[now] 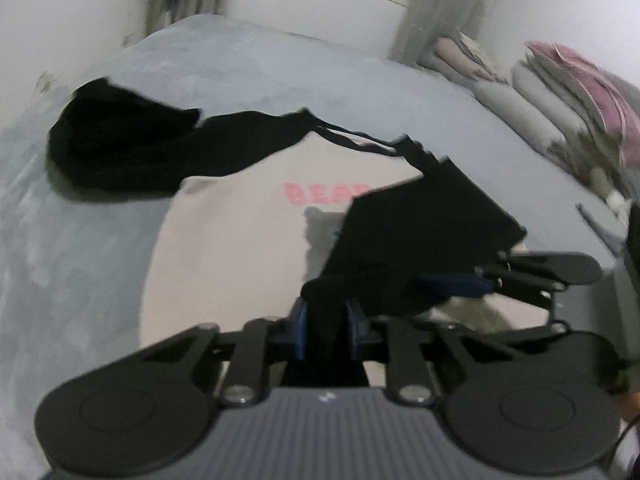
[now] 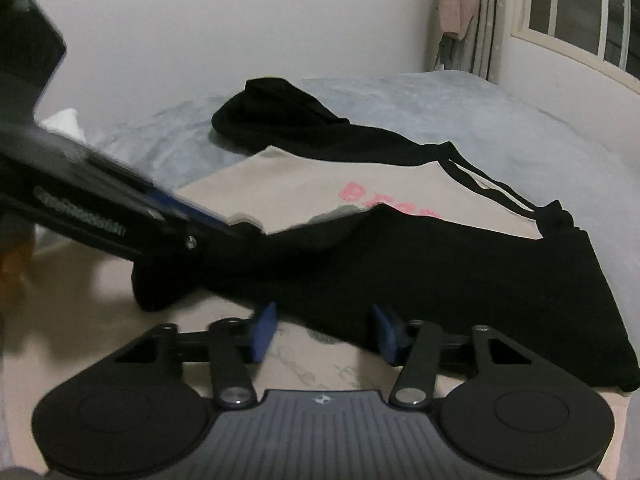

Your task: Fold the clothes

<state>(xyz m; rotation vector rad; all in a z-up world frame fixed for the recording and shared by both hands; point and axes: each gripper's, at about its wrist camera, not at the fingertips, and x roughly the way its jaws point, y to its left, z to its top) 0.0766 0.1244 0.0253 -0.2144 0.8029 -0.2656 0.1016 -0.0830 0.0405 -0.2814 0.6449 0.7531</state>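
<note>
A beige top (image 1: pixel 224 240) (image 2: pixel 288 184) with pink lettering and black sleeves lies flat on the bed. Its near black sleeve (image 1: pixel 432 220) (image 2: pixel 460 272) is folded across the chest. The other black sleeve (image 1: pixel 120 148) (image 2: pixel 280 120) lies bunched at the far side. My left gripper (image 1: pixel 326 330) is shut on the cuff end of the folded sleeve, with black cloth pinched between its blue pads. In the right wrist view it (image 2: pixel 236 228) comes in from the left. My right gripper (image 2: pixel 324 334) is low over the sleeve's near edge, pads apart and not pressing; black cloth lies between them.
A grey-blue blanket (image 1: pixel 80 260) covers the bed. Folded bedding and pillows (image 1: pixel 560 100) are stacked along the right side. A window (image 2: pixel 580 8) with curtains and a hanging pink garment (image 2: pixel 456 0) stand at the far wall.
</note>
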